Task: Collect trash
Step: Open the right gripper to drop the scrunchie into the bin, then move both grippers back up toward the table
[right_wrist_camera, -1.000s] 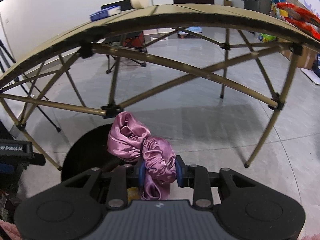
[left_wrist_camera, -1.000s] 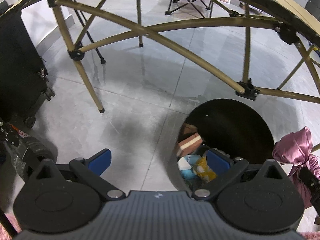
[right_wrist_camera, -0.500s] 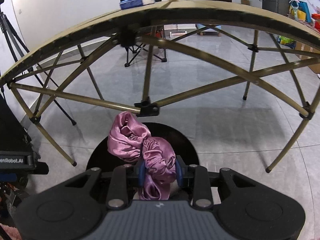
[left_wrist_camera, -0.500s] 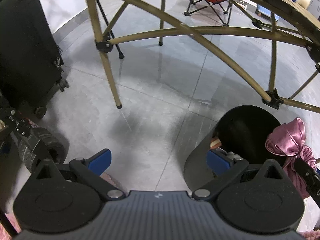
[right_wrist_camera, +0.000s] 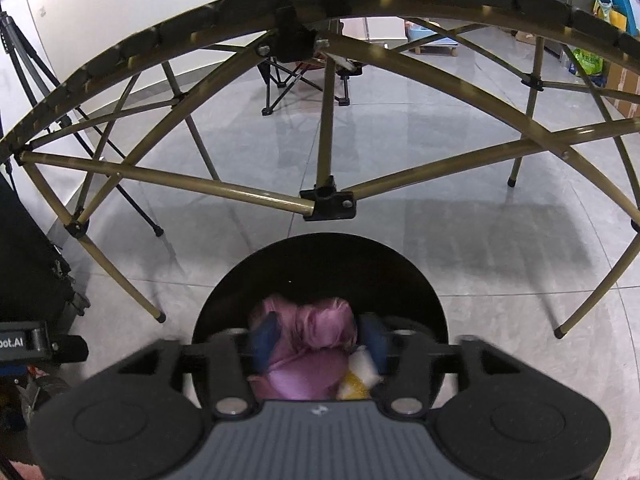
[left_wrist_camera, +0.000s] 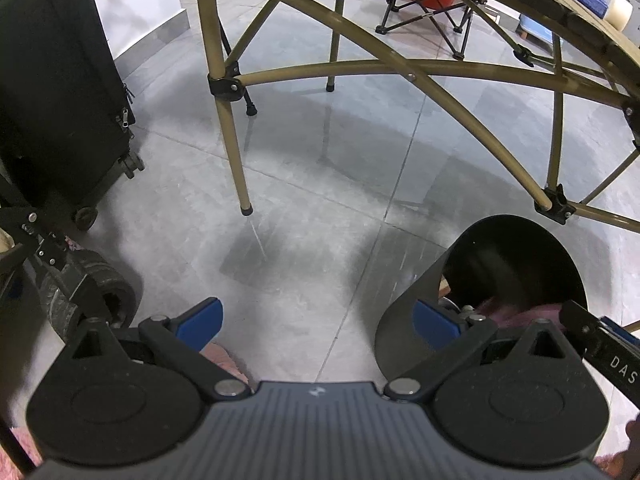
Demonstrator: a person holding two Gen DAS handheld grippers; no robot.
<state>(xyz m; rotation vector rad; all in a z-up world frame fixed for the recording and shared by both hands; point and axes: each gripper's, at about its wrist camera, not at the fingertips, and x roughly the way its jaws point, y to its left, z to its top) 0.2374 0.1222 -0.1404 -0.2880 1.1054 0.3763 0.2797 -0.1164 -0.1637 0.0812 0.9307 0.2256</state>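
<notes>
Two hand-held grippers hang over a grey tiled floor [left_wrist_camera: 320, 208], in front of a folding camp table with an olive-gold tube frame [left_wrist_camera: 232, 148].

In the left wrist view, a black wheeled soft case [left_wrist_camera: 52, 92] stands at the far left, and below it a black rubber-wheeled piece of gear [left_wrist_camera: 88, 292] sits on the tiles. The left gripper [left_wrist_camera: 318, 320] has its blue-padded fingers [left_wrist_camera: 200, 318] spread wide apart, with nothing but bare floor between them. To the right of the table leg, a round black waste bin [left_wrist_camera: 416, 304] stands on the floor, its opening under the gripper's right finger. A blurred pink shape shows inside it, and the black tip of the right gripper [left_wrist_camera: 600, 336] reaches in from the right edge. A folding camp chair with an orange seat [left_wrist_camera: 428, 0] stands on the far side of the table.

In the right wrist view, the bin's [right_wrist_camera: 320, 256] dark mouth lies directly below the right gripper [right_wrist_camera: 320, 340]. Its jaws have just been opening and now stand apart, motion-blurred. The crumpled pink satin cloth [right_wrist_camera: 312, 336] sits between the blue pads, inside the bin's rim; whether the pads touch it I cannot tell, but they no longer pinch it. Just right of the cloth, a small yellow-and-white scrap [right_wrist_camera: 360, 376] lies in the bin.
</notes>
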